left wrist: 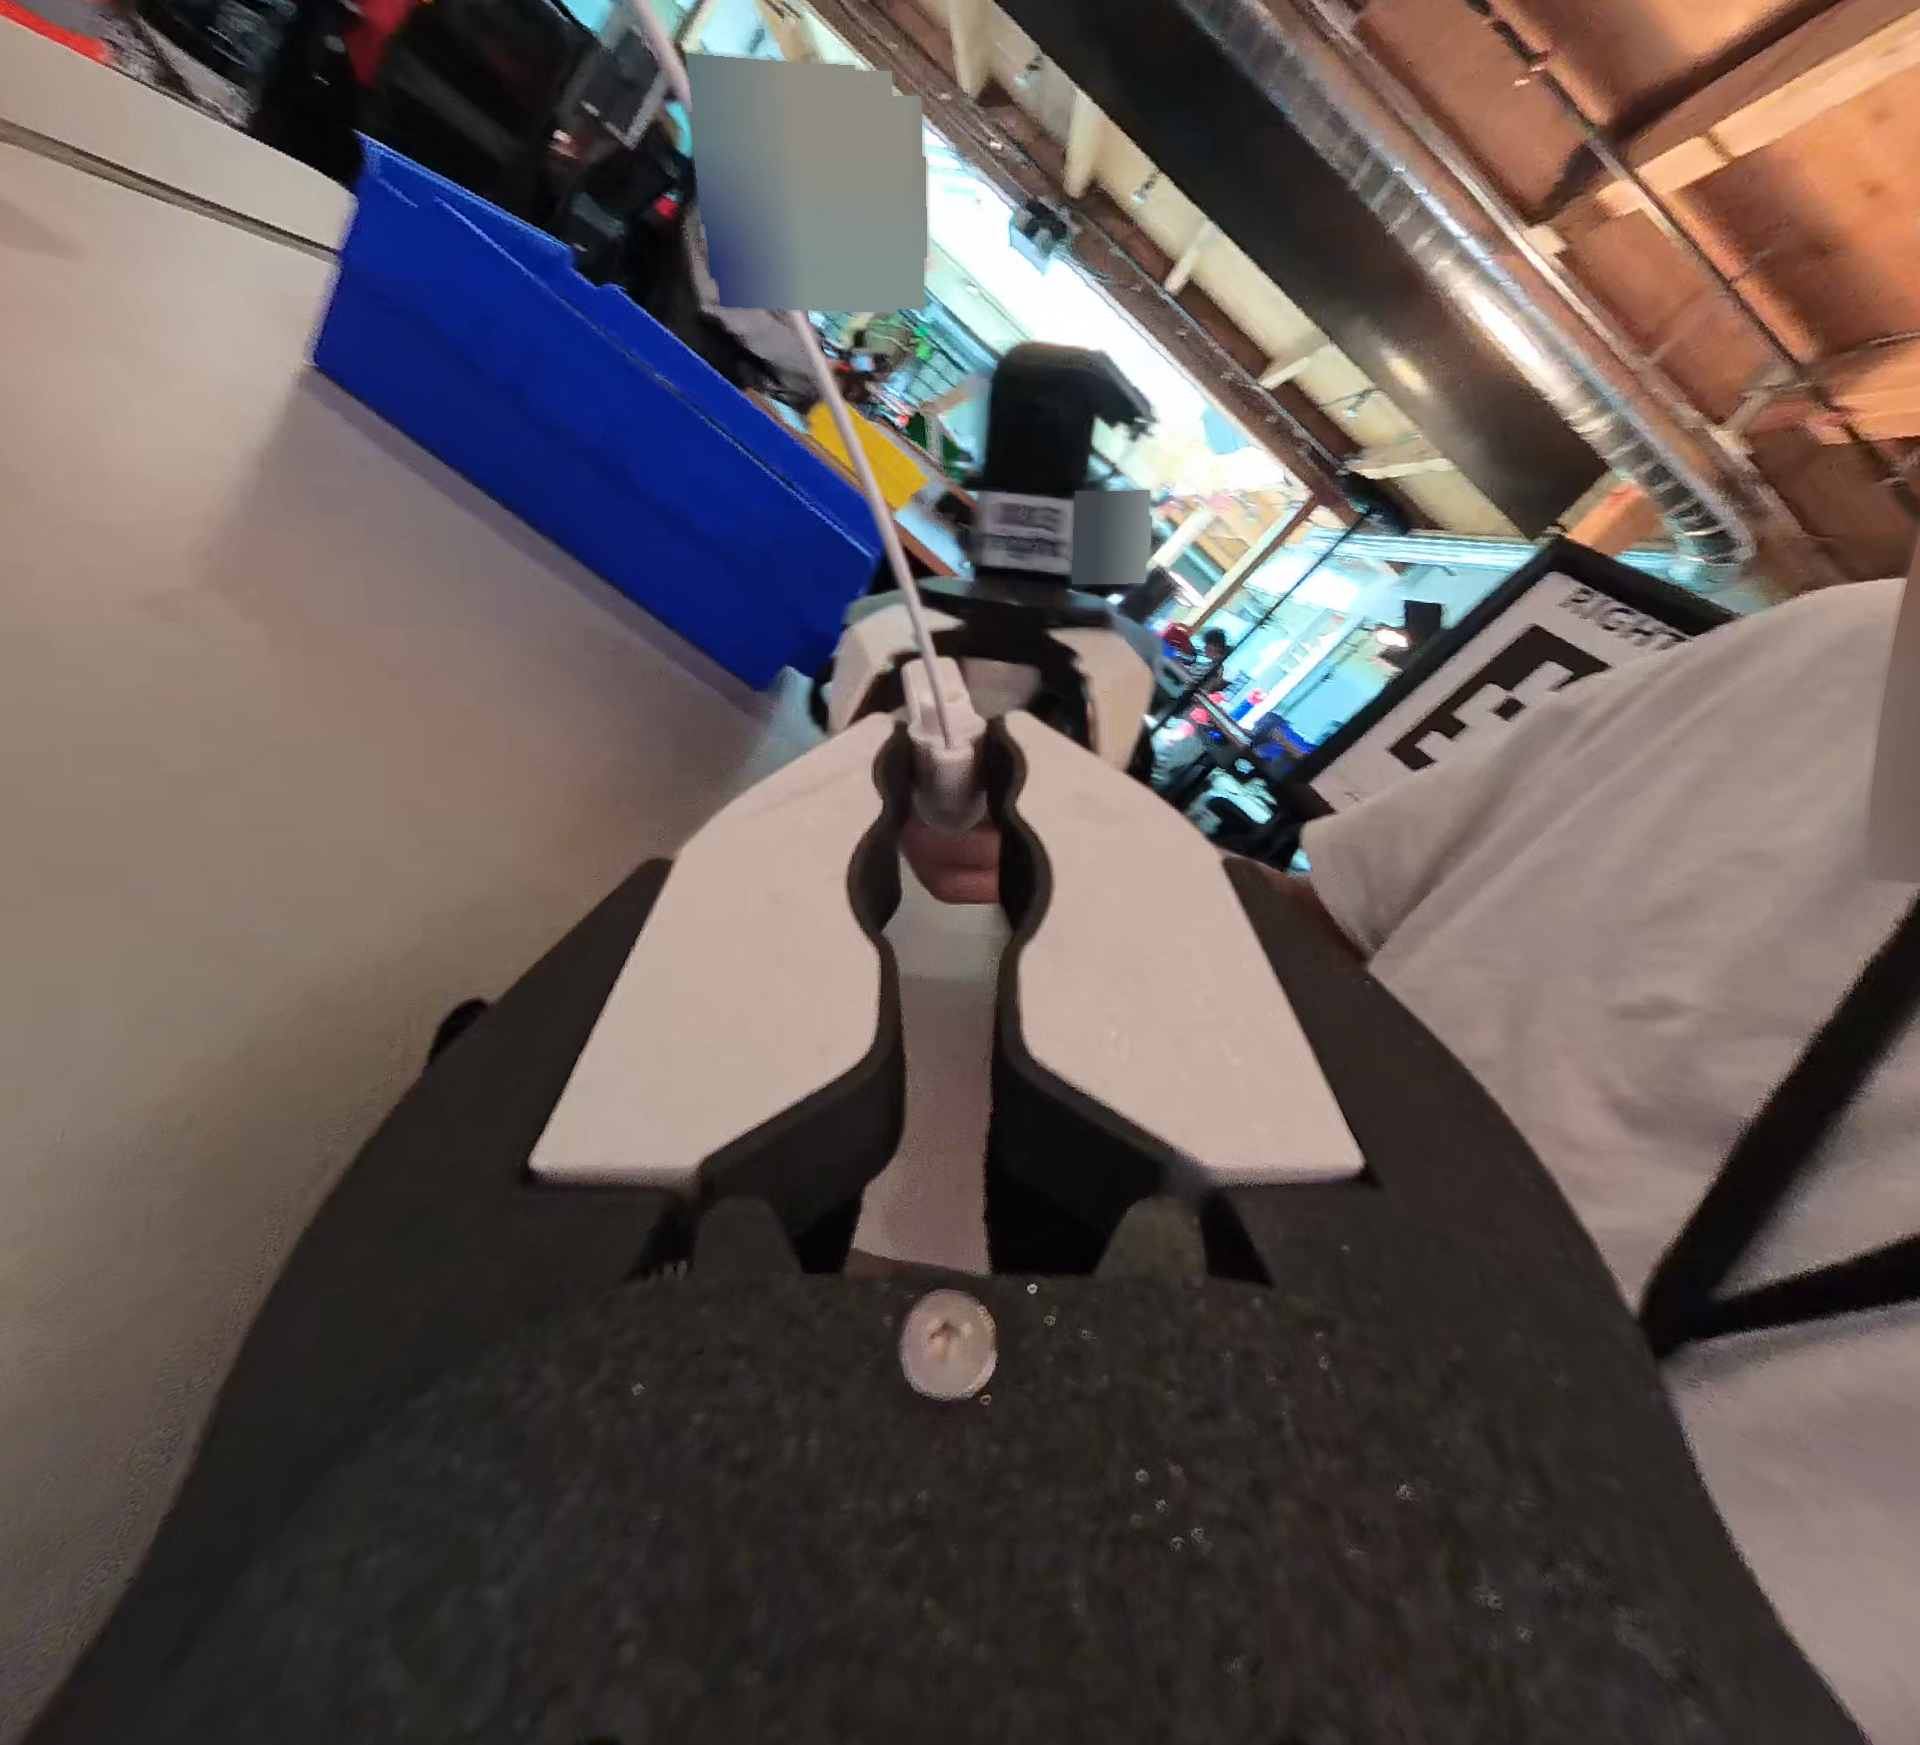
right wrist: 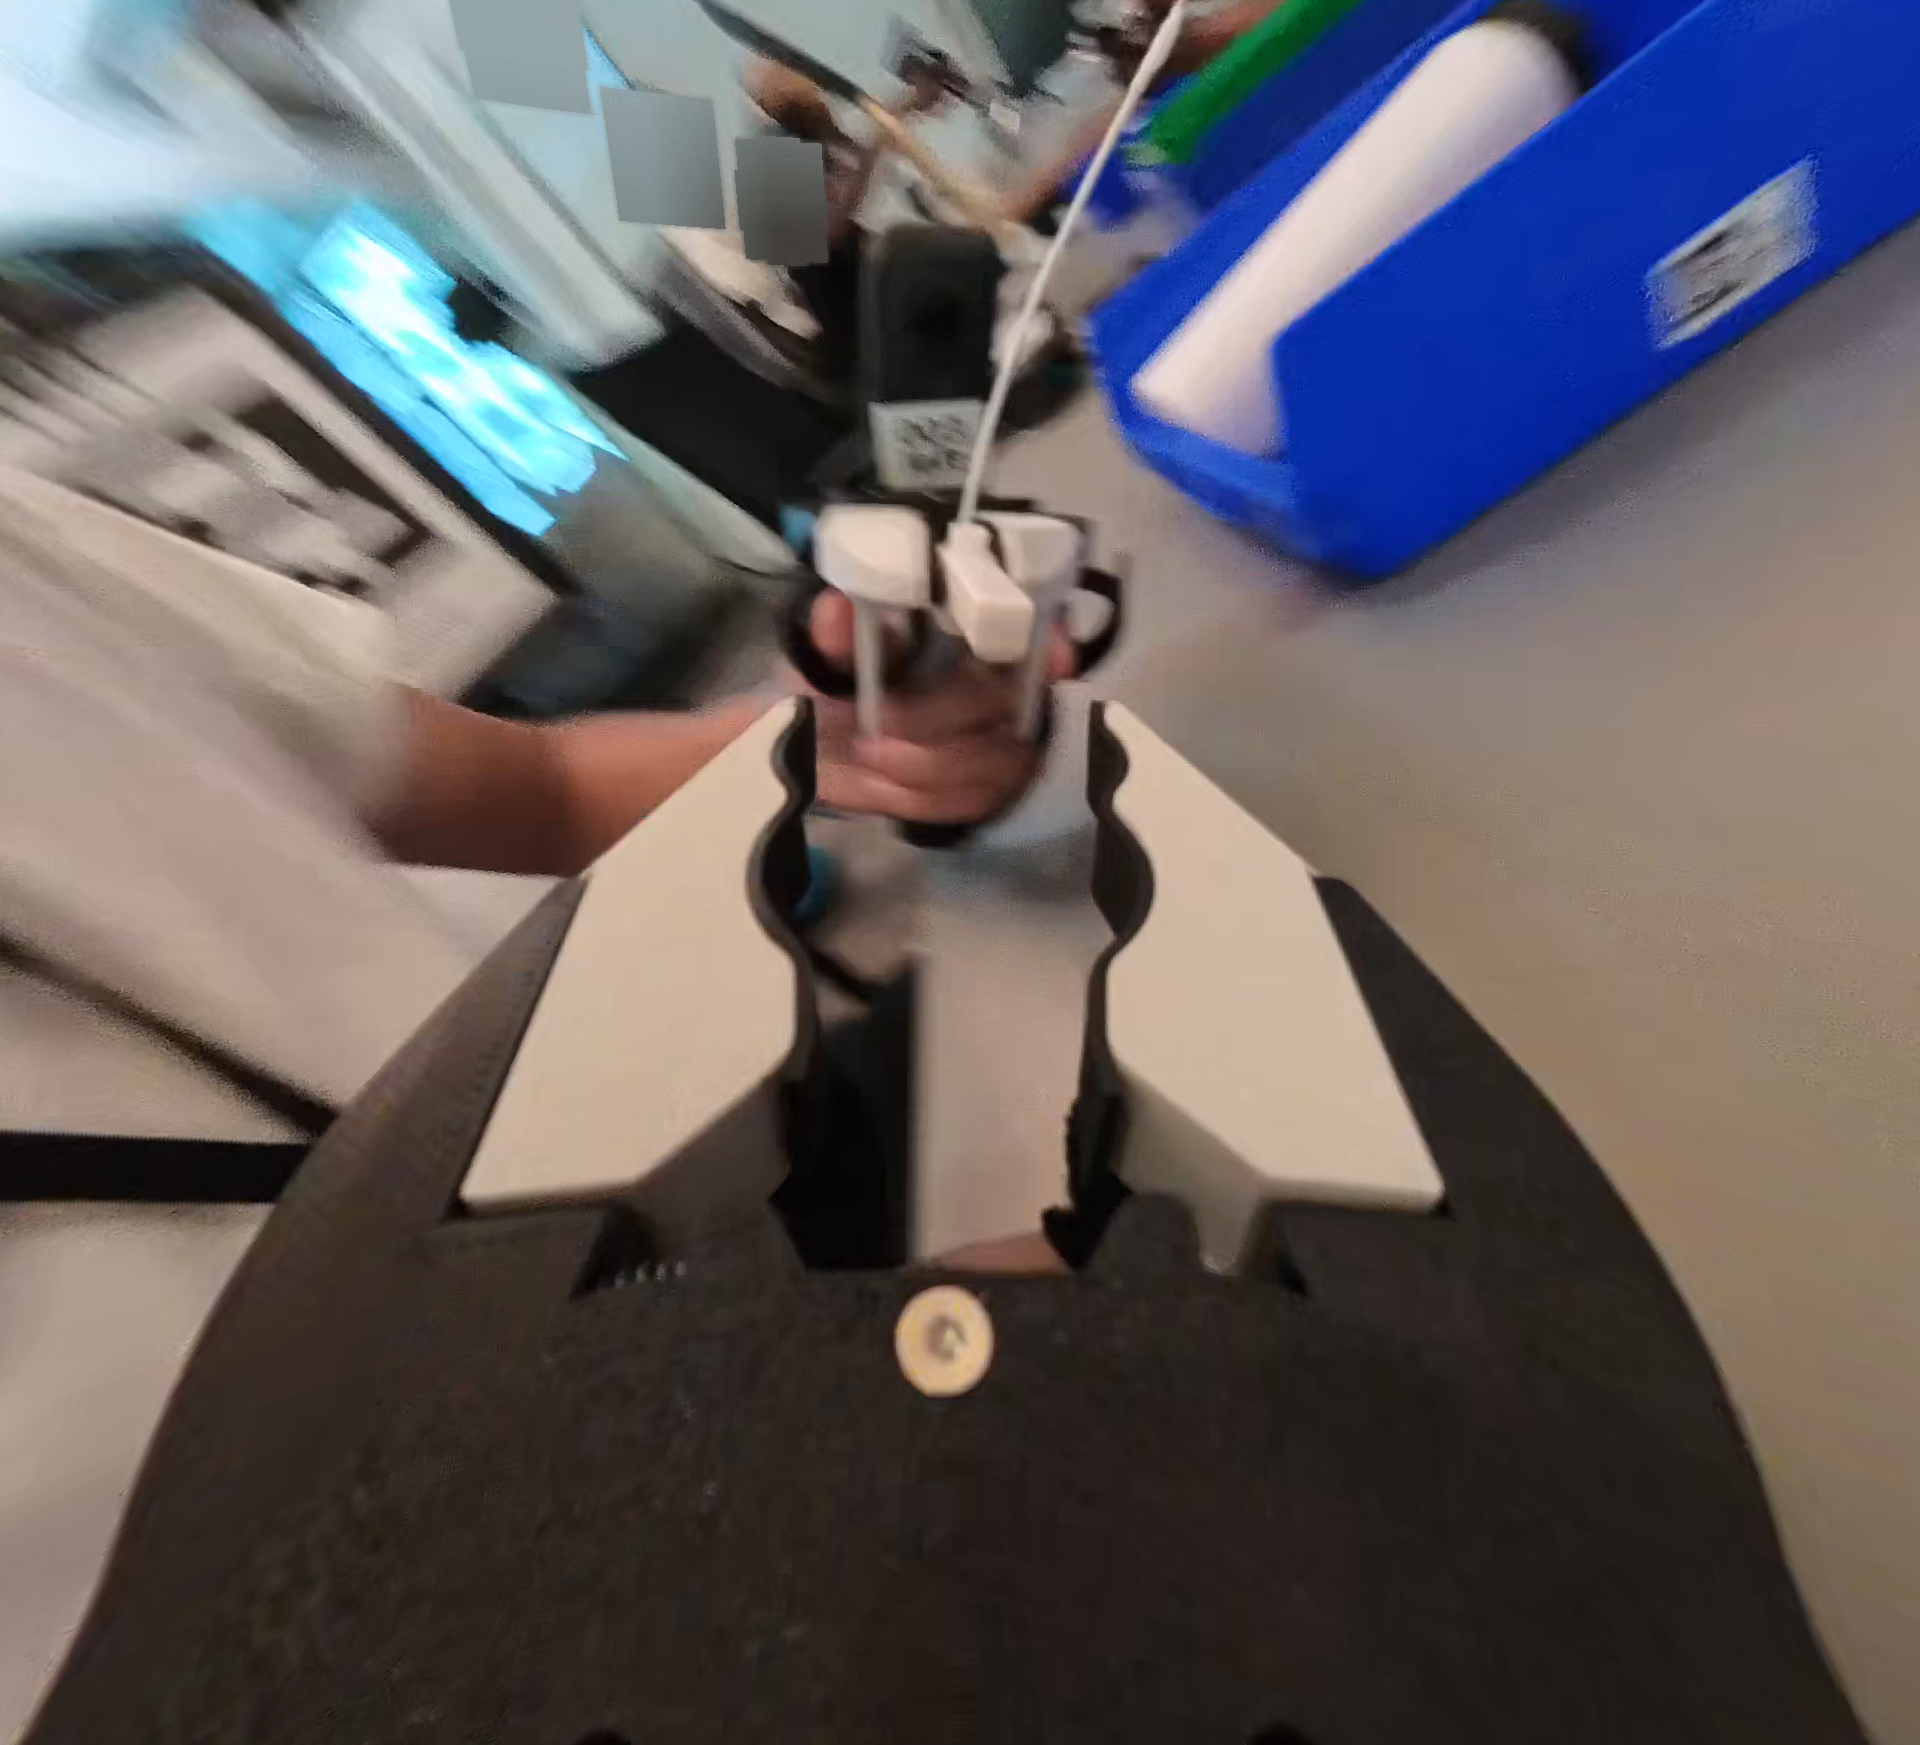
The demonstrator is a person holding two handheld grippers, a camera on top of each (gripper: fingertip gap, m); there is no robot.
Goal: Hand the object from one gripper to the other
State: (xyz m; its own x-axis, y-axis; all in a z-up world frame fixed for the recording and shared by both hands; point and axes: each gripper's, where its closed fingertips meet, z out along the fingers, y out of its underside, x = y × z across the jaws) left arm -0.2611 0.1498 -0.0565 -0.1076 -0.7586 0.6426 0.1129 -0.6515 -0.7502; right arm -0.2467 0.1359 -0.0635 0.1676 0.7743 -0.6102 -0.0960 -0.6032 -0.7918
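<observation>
We see bare table (right wrist: 1455, 760) between the facing grippers; the blue bin (right wrist: 1507, 324) blocks one side, and a white cable (left wrist: 862, 459) crosses overhead.

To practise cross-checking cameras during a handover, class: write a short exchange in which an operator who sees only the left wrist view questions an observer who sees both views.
Operator: My left gripper pinches the white cable plug. Is the right gripper ready?
Observer: Yes, the right gripper has its jaws wide open.
Operator: Is the plug between them?
Observer: No. It sits beyond their tips, apart from them.
Operator: Is anything inside the blue bin?
Observer: It holds a white roll.
</observation>
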